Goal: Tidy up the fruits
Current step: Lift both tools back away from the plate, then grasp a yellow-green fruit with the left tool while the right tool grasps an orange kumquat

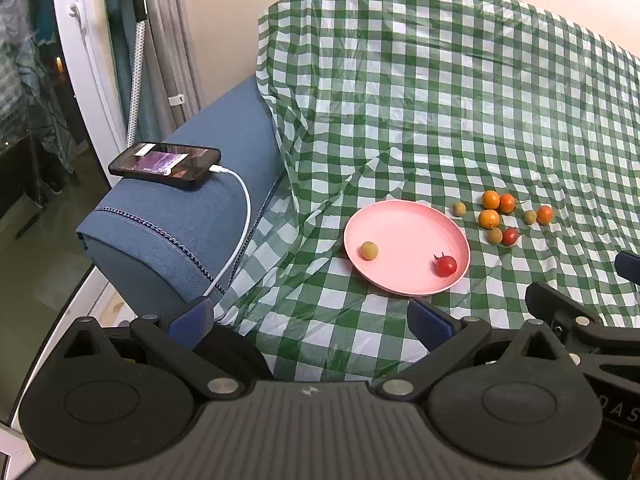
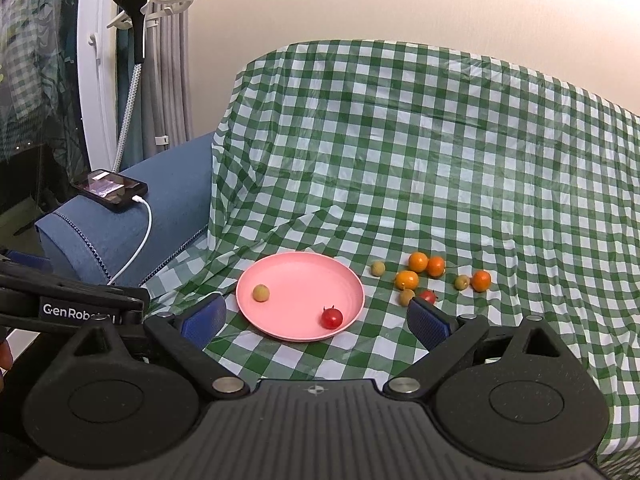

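Both jaws stand wide and empty. Your plate holds one tomato and one longan; eight loose fruits await you.

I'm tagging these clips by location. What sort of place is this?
Most likely a home living room. A blue sofa armrest holds a charging phone, a checkered cloth drapes over the seat and back, and curtains hang beside a window. A pink plate sits on the cloth.

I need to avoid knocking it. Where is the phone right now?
In both wrist views the phone lies at far left on the blue sofa arm, with a white cable plugged in, well left of the pink plate.
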Demonstrator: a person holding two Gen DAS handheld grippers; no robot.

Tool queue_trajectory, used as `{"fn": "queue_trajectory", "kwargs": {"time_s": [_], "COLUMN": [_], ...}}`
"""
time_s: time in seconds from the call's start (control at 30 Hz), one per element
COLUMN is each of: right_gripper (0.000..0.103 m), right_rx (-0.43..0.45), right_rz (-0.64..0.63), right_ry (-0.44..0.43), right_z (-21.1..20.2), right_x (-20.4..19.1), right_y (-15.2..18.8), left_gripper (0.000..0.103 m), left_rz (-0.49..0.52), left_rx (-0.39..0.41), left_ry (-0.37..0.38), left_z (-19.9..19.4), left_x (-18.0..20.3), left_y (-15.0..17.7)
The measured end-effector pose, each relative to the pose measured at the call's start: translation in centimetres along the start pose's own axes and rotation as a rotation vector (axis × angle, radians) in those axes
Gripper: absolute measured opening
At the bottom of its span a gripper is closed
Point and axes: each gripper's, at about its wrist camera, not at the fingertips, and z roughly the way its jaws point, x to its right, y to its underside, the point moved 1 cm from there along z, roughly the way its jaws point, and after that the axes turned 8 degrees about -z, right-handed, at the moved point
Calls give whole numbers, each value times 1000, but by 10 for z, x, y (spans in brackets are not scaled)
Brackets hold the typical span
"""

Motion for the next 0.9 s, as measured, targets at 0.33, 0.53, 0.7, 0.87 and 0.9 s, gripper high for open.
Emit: {"fn": "queue_trajectory", "kwargs": {"time_s": [0.33, 0.53, 0.7, 0.87, 0.9], "right_gripper": [97, 97, 97, 97, 97], "right_rx": [-27, -48, -56, -68, -70], "right_rz": [14, 33, 55, 74, 79], "right_ry": [-15, -29, -31, -34, -31], "right_z": [10, 18, 25, 35, 38], "right_x": [2, 7, 13, 22, 22], "right_y": [4, 9, 11, 13, 13], "left_gripper": [103, 103, 103, 103, 103], "left_rz": [9, 13, 17, 32, 40], "left_rx": [-25, -52, -68, -80, -83], "left_ry": [-4, -10, -21, -31, -34], "left_z": [9, 17, 25, 33, 36], "left_x": [2, 3, 5, 12, 14], "left_y": [1, 2, 0, -4, -5]}}
